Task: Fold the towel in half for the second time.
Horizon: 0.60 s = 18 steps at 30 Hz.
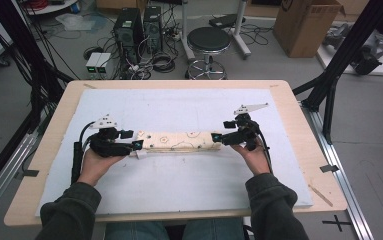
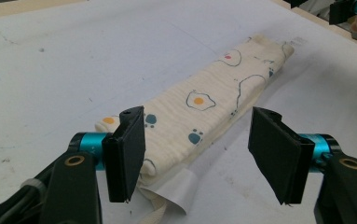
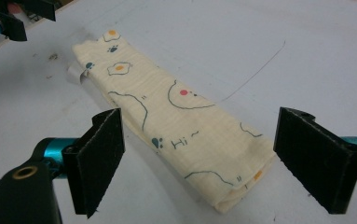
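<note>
A cream cloth (image 1: 178, 141) printed with fried eggs and paw marks lies folded into a long narrow strip across the white mat (image 1: 179, 180). My left gripper (image 1: 133, 140) stands open at the strip's left end. In the left gripper view its jaws straddle the near end of the cloth (image 2: 199, 107) without pressing it, and a white label (image 2: 178, 192) sticks out from under the fold. My right gripper (image 1: 222, 131) is open at the strip's right end. Seen in the right gripper view, the cloth (image 3: 176, 126) ends between the wide-apart pads (image 3: 99, 158).
The mat covers a wooden table (image 1: 299, 125). Past the far edge stand a black stool (image 1: 208, 47), computer towers (image 1: 138, 30) with tangled cables, and a cardboard box (image 1: 304, 25). A black frame post (image 1: 336, 75) rises at the right.
</note>
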### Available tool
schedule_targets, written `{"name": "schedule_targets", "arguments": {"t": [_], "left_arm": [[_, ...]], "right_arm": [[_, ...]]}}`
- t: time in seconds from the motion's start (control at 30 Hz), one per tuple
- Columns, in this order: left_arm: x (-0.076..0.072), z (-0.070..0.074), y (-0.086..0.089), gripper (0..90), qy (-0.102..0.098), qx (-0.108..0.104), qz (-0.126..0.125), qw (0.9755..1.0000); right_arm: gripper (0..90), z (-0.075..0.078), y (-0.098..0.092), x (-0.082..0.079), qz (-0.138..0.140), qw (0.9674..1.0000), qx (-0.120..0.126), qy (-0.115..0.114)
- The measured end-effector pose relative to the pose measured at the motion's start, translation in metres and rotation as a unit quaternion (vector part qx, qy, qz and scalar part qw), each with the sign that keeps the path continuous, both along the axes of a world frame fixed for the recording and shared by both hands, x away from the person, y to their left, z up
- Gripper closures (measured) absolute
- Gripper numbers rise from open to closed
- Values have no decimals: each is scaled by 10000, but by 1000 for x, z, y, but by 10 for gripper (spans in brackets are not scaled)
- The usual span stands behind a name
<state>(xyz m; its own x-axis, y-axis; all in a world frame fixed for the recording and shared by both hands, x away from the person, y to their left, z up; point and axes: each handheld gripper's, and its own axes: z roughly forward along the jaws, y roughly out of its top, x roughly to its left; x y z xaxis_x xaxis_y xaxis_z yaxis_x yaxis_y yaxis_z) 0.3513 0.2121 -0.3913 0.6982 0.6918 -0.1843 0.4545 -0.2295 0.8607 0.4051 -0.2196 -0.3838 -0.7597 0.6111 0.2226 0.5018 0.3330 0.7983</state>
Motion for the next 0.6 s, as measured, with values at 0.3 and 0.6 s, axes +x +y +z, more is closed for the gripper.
{"name": "schedule_targets", "arguments": {"t": [0.3,0.6], "left_arm": [[-8,-1,6,359,-25,0,26,10000],[-16,-4,10,342,-70,21,46,10000]], "right_arm": [[143,3,-1,-6,49,10000,-14,-22],[143,-2,0,-11,52,10000,-12,-35]]}}
